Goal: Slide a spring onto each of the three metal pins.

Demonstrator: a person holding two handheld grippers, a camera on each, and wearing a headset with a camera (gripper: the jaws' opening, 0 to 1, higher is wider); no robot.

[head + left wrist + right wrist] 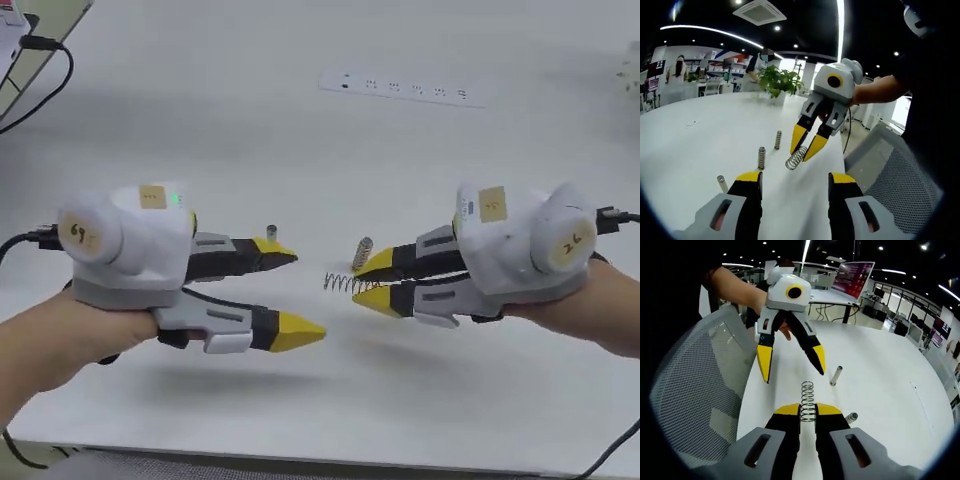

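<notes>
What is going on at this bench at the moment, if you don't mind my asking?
A person at a white table holds a gripper in each hand. The right gripper is shut on a spring. The left gripper is open and holds nothing, its jaws close to a bare metal pin. In the left gripper view, two other pins appear to carry springs already, so one pin is left.

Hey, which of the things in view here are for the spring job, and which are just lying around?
For the job: loose spring in the right claw, bare pin, sprung pin, second sprung pin, open left claw.
Lying about: power strip, black cable, potted plant, mesh chair.
</notes>
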